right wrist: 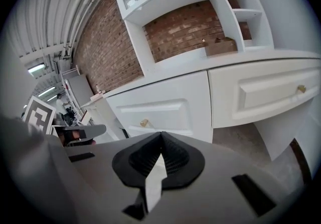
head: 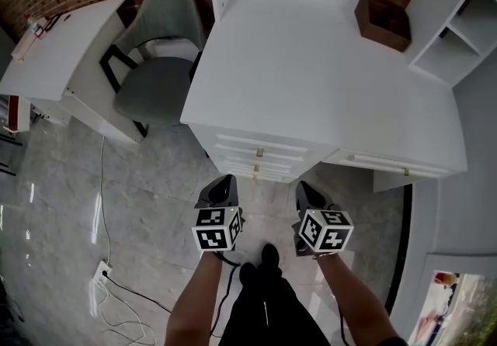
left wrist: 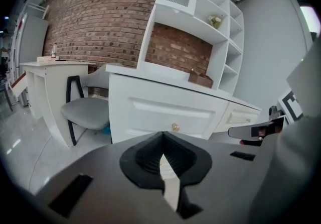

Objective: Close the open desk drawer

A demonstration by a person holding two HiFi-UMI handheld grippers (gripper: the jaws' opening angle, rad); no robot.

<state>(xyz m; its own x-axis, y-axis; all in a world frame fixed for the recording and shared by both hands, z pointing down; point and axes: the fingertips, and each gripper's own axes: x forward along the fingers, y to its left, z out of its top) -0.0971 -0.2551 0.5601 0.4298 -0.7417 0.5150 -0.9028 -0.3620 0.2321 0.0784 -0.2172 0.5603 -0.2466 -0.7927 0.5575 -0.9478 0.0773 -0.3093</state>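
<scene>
left tongs [head: 227, 180]: clenched | right tongs [head: 303, 186]: clenched | both side by side, pointing at desk drawer [head: 241, 149]

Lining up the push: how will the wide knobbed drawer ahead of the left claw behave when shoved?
The drawer front looks stiff, so it likely won't flex. It is wide with one central knob; an off-centre push may skew it. Its smooth paint could be slippery.

Head view steeply down over the desk [head: 311, 65]; both gripper views low, near, level toward its drawer fronts [left wrist: 170, 112].
</scene>
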